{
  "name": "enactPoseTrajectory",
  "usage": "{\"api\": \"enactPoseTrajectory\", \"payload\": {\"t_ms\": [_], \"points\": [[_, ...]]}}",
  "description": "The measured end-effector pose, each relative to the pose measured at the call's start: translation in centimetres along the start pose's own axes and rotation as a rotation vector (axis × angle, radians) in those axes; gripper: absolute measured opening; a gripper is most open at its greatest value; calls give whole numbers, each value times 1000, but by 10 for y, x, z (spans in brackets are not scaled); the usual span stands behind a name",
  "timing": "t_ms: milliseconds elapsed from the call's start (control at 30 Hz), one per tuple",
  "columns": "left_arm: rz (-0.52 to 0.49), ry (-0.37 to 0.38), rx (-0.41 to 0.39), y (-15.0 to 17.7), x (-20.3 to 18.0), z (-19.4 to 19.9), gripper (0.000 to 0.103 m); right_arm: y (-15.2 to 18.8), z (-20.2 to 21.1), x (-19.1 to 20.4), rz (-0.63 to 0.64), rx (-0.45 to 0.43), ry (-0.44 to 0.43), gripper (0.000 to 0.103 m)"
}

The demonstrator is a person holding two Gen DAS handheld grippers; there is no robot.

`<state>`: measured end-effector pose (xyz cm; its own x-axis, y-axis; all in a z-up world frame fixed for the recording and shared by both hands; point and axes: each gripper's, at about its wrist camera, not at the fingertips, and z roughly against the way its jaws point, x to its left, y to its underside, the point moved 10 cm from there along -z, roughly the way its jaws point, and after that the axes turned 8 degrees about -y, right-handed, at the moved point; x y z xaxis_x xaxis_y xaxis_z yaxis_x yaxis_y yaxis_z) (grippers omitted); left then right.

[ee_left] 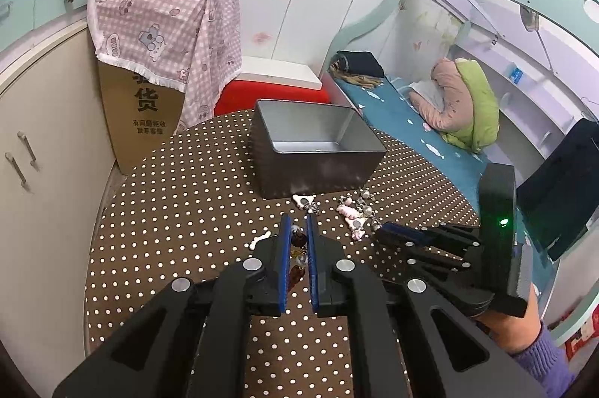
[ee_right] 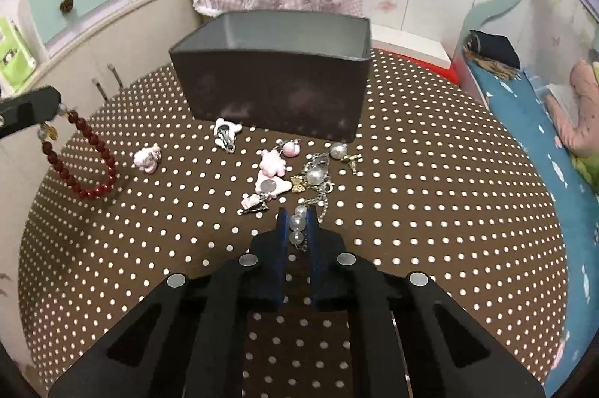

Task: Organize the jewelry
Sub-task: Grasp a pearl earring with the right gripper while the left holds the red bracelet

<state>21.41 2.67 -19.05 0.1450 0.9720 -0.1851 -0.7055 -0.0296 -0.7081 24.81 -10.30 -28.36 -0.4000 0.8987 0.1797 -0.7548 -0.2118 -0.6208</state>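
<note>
The left gripper [ee_left: 298,229] is clamped on a dark red bead bracelet [ee_right: 84,158], which hangs from its tips above the polka-dot table [ee_right: 449,210]. The right gripper [ee_right: 298,222] is pinched tight on a pearl strand [ee_right: 296,227] lying on the table. Just ahead of its tips lie pink charms [ee_right: 272,163], a silver chain [ee_right: 318,169] and loose pearls; beyond them stands an open grey tin box [ee_right: 277,91].
</note>
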Motion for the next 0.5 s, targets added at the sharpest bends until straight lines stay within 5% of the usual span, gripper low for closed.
{"api": "enactPoseTrajectory", "payload": {"t_ms": [500], "points": [[-39, 85, -36, -35, -32, 16, 7, -58, 96, -9, -52, -207, -88, 10]]}}
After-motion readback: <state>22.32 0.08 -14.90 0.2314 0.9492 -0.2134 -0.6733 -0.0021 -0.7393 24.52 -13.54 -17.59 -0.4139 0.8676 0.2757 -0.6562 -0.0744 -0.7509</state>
